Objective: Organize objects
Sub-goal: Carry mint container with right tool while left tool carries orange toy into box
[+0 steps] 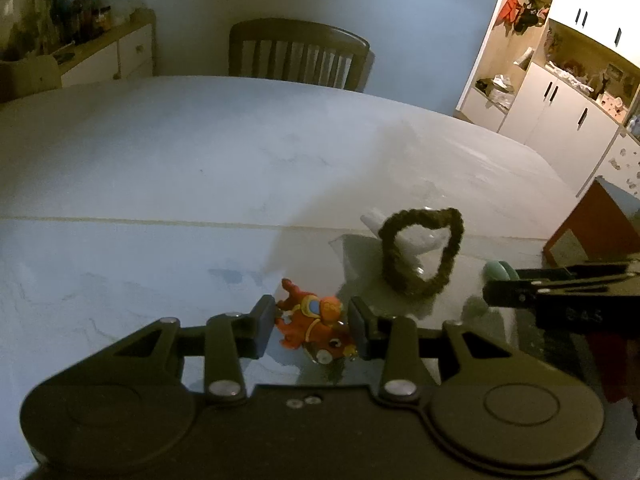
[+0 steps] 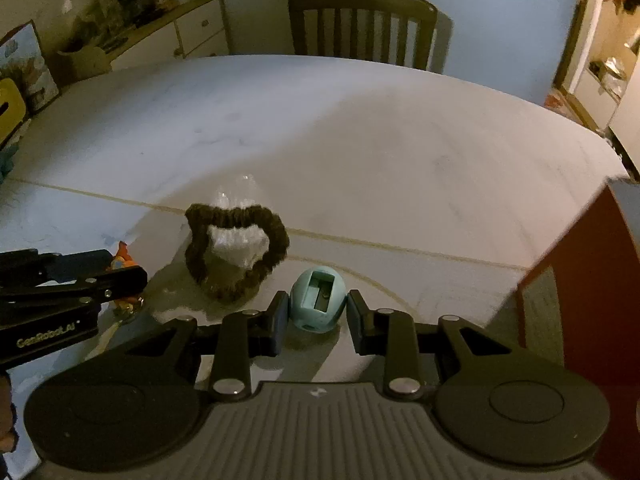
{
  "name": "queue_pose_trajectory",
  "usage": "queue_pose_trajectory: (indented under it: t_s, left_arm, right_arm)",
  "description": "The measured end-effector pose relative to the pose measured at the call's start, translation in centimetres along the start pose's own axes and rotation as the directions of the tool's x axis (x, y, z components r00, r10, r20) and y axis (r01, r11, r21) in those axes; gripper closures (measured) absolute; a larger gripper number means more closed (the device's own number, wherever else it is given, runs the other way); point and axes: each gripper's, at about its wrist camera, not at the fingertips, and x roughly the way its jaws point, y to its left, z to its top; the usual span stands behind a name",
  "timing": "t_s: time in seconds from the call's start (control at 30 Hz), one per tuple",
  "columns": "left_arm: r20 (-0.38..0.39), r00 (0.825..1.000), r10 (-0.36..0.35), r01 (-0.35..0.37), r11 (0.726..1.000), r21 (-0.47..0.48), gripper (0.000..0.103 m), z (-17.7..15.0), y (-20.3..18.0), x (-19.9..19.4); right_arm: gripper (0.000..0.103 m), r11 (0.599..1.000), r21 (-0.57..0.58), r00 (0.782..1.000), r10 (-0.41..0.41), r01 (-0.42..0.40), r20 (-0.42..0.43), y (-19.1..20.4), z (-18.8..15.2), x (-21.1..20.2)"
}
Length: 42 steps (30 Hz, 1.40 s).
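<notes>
Both claws grasp now, the left claw [image 1: 314, 326] on the toy [image 1: 316, 322] at the counter's [image 1: 160, 152] six o'clock, the right claw [image 2: 318, 312] on the sharpener [image 2: 318, 300] beside it, so lift straight, clear of the scrunchie [image 2: 236, 252].

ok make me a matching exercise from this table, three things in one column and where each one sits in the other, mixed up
Things:
1. orange toy figure
2. teal pencil sharpener
3. brown hair scrunchie

Places:
A. between the fingers of the right hand-held gripper
B. draped over a clear plastic item, between the two grippers
C. between the fingers of the left hand-held gripper

Pairs: 1-C, 2-A, 3-B
</notes>
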Motion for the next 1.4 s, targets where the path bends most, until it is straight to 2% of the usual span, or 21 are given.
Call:
queue_pose_trajectory:
  t_s: [0.27, 0.63, 1.0, 1.4]
  left_arm:
    - [0.013, 0.999, -0.048, 0.048, 0.999, -0.011, 0.065, -0.2, -1.2, -2.2]
    - [0.014, 0.992, -0.124, 0.124, 0.992, 0.008, 0.065, 0.5, -5.4, -6.9]
    - [0.037, 0.982, -0.185, 0.183, 0.982, 0.051, 0.065, 1.2, -12.4, -10.5]
    - [0.037, 0.967, -0.250, 0.245, 0.963, 0.116, 0.065, 2.7, -21.3, -11.5]
  right_arm:
    - [0.073, 0.998, 0.050, 1.000, 0.024, -0.025, 0.010, -0.5, -1.5, -3.5]
    - [0.073, 0.997, 0.052, 0.998, 0.048, -0.049, 0.029, -1.0, -2.7, -9.5]
    - [0.073, 0.998, 0.018, 0.996, 0.052, -0.053, 0.066, -3.7, -4.2, -15.5]
    - [0.073, 0.998, 0.036, 0.990, 0.053, -0.058, 0.133, -10.4, -5.5, -20.2]
